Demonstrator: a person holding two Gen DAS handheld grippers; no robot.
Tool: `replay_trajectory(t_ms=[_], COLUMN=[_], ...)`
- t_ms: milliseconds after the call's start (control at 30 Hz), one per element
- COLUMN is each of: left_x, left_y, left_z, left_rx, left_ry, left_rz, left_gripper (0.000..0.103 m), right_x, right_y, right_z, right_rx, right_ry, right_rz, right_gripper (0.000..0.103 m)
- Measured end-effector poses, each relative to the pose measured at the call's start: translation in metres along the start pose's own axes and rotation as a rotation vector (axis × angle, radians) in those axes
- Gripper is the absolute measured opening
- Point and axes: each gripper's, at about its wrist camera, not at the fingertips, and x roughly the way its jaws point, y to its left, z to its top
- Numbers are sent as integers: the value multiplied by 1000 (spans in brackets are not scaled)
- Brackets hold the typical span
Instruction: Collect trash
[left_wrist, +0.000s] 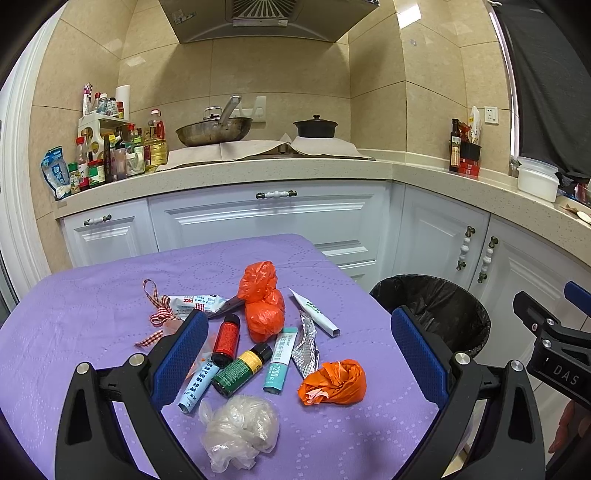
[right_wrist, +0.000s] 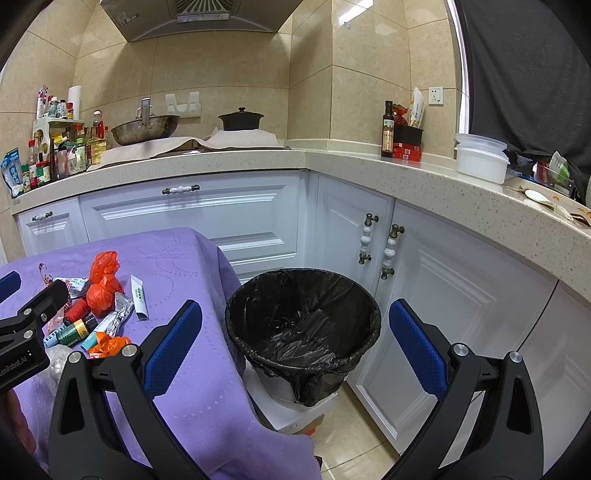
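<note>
Left gripper: jaws spread wide, nothing between the blue pads; it hangs above the near half of the purple tablecloth. Trash lies loose on the cloth inside and just beyond the jaw span. Nearest: a crumpled clear plastic bag. Just right of it, a balled orange bag. Between the pads, side by side: a light-blue tube partly under the left pad, a green-and-yellow bottle, a red bottle, a teal tube and a strip of silver foil. Farther: a knotted orange bag, a white tube with green print, a white wrapper with red lettering and a red-checked ribbon at far left.

Right gripper: jaws likewise wide apart and empty, held off the right edge of the table, above the floor. Directly ahead between its fingers stands a bin with a black liner, close to the table edge and in front of the white cabinets. Inside the liner, only crumpled black plastic is visible.
</note>
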Motion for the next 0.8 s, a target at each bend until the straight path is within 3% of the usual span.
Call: replay_trajectory(t_ms=[800], left_x=[1], left_y=[0], left_z=[-1], left_rx=[-4], left_ry=[3], left_rz=[6], left_gripper=[97], right_x=[3], right_y=[3], right_z=[-5], right_rx=[-4], right_ry=[6], right_rz=[1], right_gripper=[99])
